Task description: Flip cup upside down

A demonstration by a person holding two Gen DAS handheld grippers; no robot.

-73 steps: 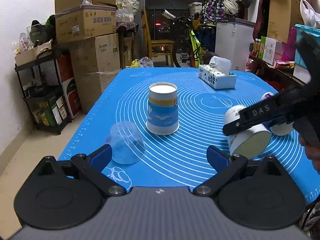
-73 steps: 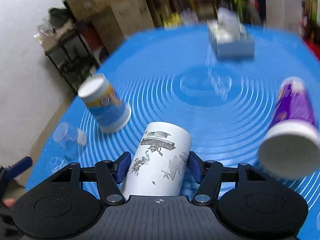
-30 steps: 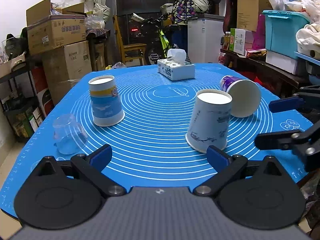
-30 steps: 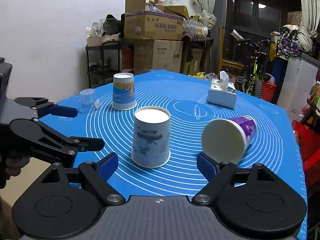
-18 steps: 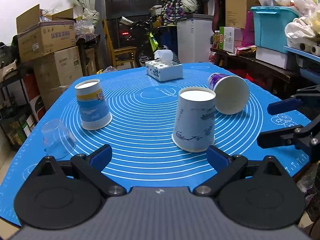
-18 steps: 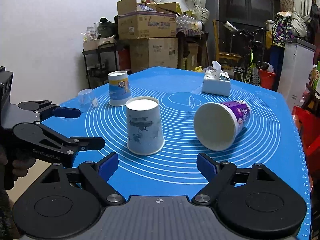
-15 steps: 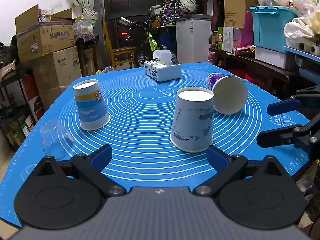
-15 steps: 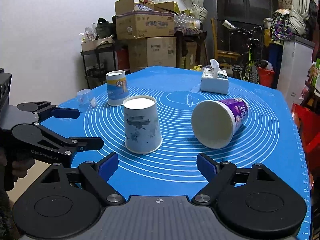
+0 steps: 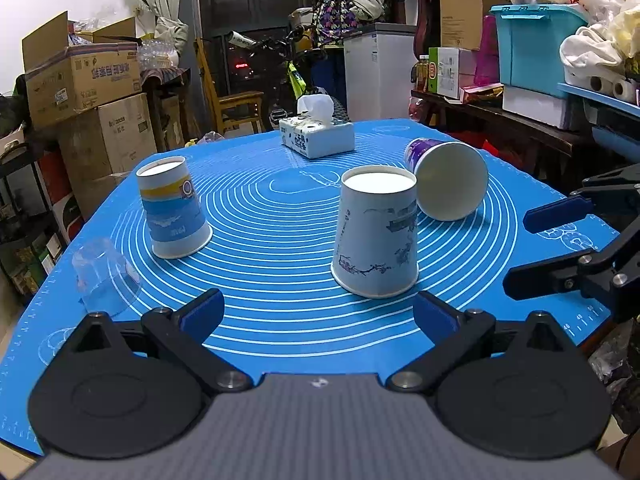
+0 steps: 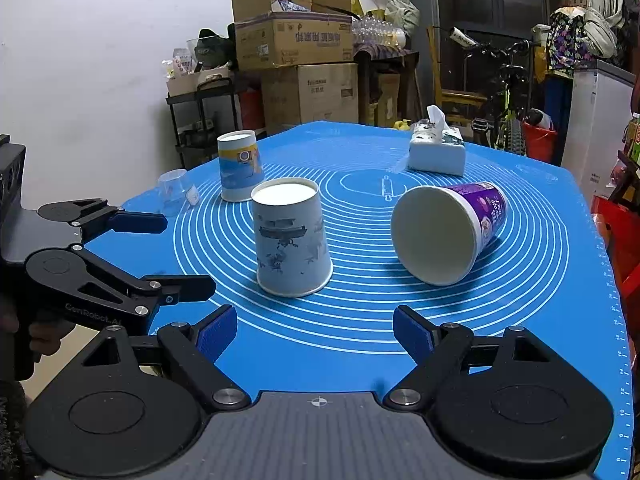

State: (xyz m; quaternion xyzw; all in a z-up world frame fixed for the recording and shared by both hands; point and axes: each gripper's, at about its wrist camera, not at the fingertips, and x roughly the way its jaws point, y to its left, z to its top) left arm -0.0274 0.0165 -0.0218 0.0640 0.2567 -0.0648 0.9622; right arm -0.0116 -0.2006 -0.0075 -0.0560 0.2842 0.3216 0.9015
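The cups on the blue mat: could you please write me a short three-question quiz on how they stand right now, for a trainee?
1. True or false: the purple cup stands mouth down like its neighbours.
2. How many paper cups on the blue mat rest rim down? A) one B) two C) three
3. Fill in: both the left hand-held gripper and the right hand-held gripper are ____ and hold nothing.

Key
1. False: it lies on its side, its open mouth towards the cameras.
2. B: the ink-print cup and the blue-and-yellow cup.
3. open
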